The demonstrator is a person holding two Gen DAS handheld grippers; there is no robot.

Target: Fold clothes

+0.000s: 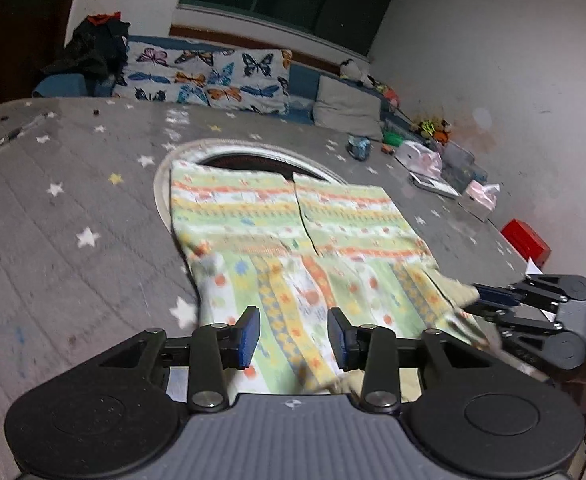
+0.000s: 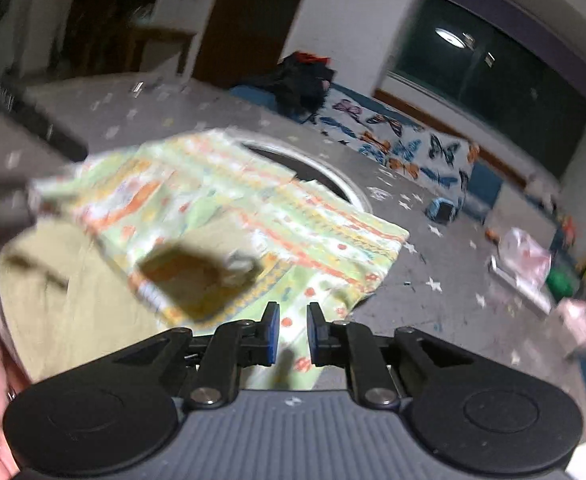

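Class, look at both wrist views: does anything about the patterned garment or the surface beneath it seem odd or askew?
Yes. The patterned garment lies across a round opening in the star-printed surface, partly covering it. Its near edge is rumpled and turned back, showing a plain yellowish underside. Both views are blurred, so finer detail cannot be told.

We cannot read the right-wrist view's left side, smeared by motion: a dark blurred bar (image 2: pixel 25 116) crosses it. The patterned garment (image 1: pixel 293 248) hides part of a white ring (image 1: pixel 253 150), its near hem cut off behind the left gripper (image 1: pixel 293 336).
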